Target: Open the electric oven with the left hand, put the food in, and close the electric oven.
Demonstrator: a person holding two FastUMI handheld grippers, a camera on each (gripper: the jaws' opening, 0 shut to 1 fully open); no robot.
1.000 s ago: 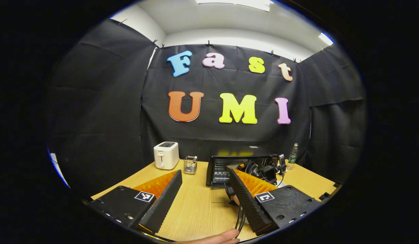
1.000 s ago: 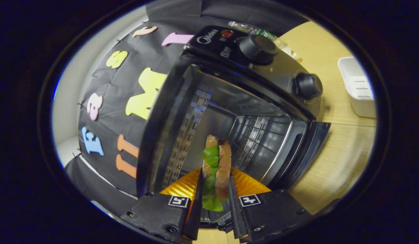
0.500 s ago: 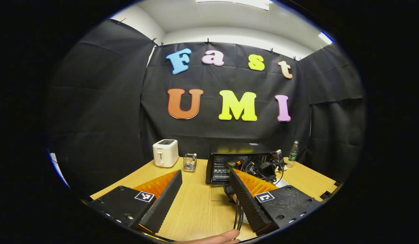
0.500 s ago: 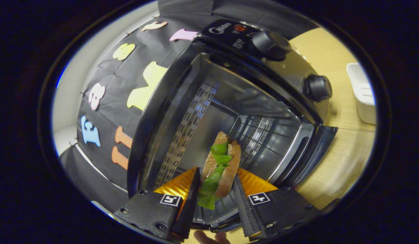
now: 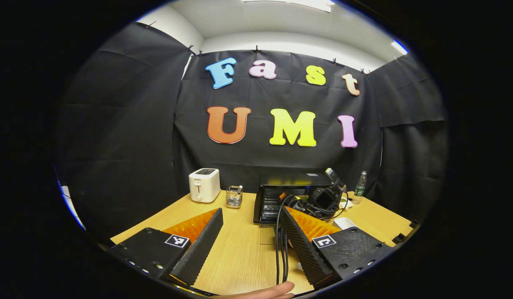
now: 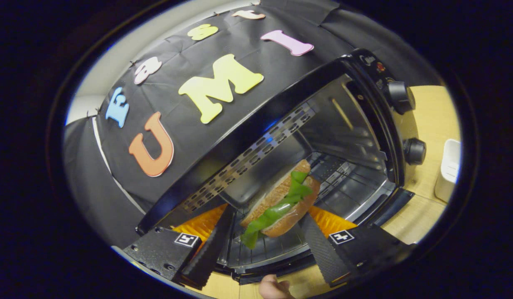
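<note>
With our right tool (image 6: 262, 245) spread wide, the sandwich (image 6: 279, 203) on the oven (image 6: 322, 137) rack could snag as we withdraw; our left tool (image 5: 250, 245) gapes empty.

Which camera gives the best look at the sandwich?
The right gripper view: the sandwich lies close up on the open oven's rack. In the left gripper view, the oven is far off and the sandwich can't be made out.
</note>
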